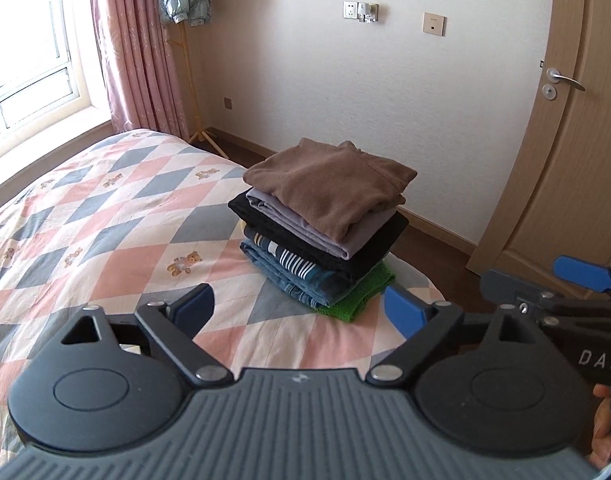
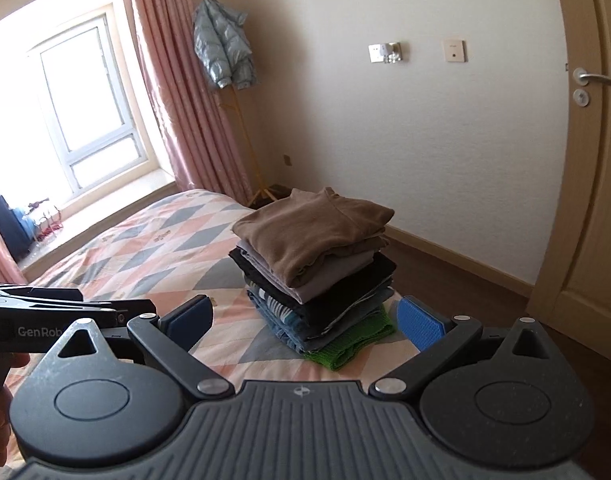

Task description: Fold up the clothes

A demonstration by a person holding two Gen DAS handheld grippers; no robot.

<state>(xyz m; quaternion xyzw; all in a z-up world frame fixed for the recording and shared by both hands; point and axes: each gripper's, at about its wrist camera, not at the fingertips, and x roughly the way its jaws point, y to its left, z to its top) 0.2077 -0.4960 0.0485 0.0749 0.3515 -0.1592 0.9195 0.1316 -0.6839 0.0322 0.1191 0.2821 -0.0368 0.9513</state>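
Note:
A stack of folded clothes (image 1: 325, 220) sits on the bed near its far right corner, with a brown garment (image 1: 329, 180) on top and a green one (image 1: 361, 292) at the bottom. It also shows in the right wrist view (image 2: 317, 264). My left gripper (image 1: 301, 308) is open and empty, held above the bed in front of the stack. My right gripper (image 2: 305, 320) is open and empty, also just short of the stack. The right gripper shows at the right edge of the left wrist view (image 1: 565, 292). The left gripper's body (image 2: 65, 316) shows at the left of the right wrist view.
The bed has a pink, grey and white diamond quilt (image 1: 105, 220). Beyond it are a window (image 2: 89, 100), pink curtains (image 2: 173, 80), a coat stand with a light blue jacket (image 2: 225, 48), a white wall and a wooden door (image 1: 577, 140) at right.

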